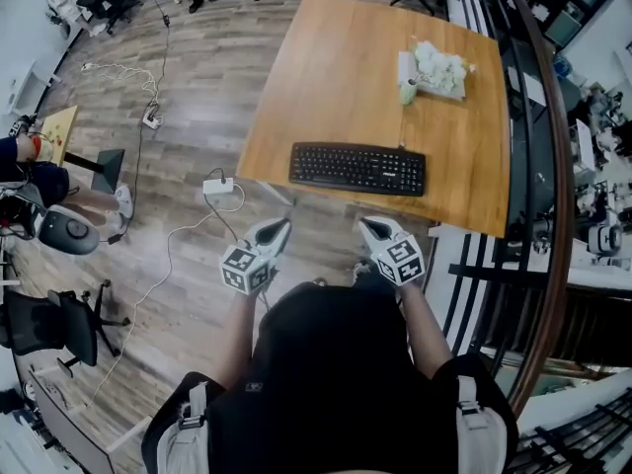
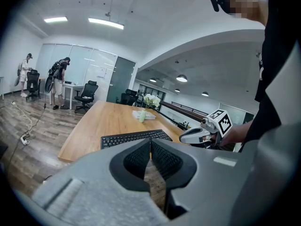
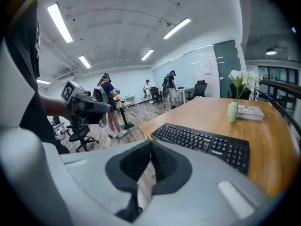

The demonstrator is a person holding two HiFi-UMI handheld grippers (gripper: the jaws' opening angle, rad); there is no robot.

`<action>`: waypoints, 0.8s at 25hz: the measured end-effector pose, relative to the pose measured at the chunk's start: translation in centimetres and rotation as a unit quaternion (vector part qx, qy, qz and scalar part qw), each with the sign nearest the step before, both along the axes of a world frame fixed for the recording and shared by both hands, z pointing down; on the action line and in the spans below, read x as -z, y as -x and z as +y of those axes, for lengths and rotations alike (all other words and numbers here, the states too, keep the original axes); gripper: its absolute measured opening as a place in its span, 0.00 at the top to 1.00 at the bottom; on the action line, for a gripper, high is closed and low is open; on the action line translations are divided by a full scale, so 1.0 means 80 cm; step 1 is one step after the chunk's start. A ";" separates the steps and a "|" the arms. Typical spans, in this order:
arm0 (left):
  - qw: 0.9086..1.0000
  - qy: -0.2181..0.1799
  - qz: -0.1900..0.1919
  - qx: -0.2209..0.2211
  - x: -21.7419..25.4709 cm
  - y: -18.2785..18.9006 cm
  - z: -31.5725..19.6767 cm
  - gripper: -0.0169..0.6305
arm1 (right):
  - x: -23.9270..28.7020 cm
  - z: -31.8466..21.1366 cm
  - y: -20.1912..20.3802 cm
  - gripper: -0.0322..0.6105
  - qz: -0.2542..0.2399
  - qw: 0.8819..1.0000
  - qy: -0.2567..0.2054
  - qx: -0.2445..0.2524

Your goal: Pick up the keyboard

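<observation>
A black keyboard (image 1: 357, 168) lies near the front edge of a wooden table (image 1: 336, 77); it also shows in the left gripper view (image 2: 134, 137) and the right gripper view (image 3: 202, 142). My left gripper (image 1: 281, 227) is held short of the table edge, below the keyboard's left end, jaws shut and empty (image 2: 150, 147). My right gripper (image 1: 367, 225) hangs beside it, below the keyboard's right half, also shut with nothing held (image 3: 150, 149). Neither touches the keyboard.
A small green vase (image 1: 408, 91) with white flowers (image 1: 439, 65) and a book stand at the table's far right. A white power strip (image 1: 219, 187) and cables lie on the wood floor to the left. A dark railing (image 1: 553, 166) runs along the right. People stand far off.
</observation>
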State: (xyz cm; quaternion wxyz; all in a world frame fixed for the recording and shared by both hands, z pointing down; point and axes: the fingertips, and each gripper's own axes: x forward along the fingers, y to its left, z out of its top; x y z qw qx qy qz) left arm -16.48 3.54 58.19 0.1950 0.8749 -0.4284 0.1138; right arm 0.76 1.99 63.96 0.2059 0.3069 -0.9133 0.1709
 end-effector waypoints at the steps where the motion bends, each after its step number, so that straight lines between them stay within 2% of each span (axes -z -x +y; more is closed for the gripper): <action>1: 1.000 0.000 -0.001 0.003 0.000 -0.005 -0.007 0.95 | 0.000 -0.009 -0.005 0.95 -0.001 1.000 -0.001 0.003; 11: 1.000 0.006 -0.004 0.021 0.007 -0.058 -0.044 0.95 | 0.001 -0.070 -0.061 0.95 -0.007 1.000 0.002 0.013; 20: 0.999 0.015 0.001 0.052 -0.006 -0.084 -0.042 0.95 | -0.013 -0.079 -0.091 0.95 0.001 0.999 0.013 0.037</action>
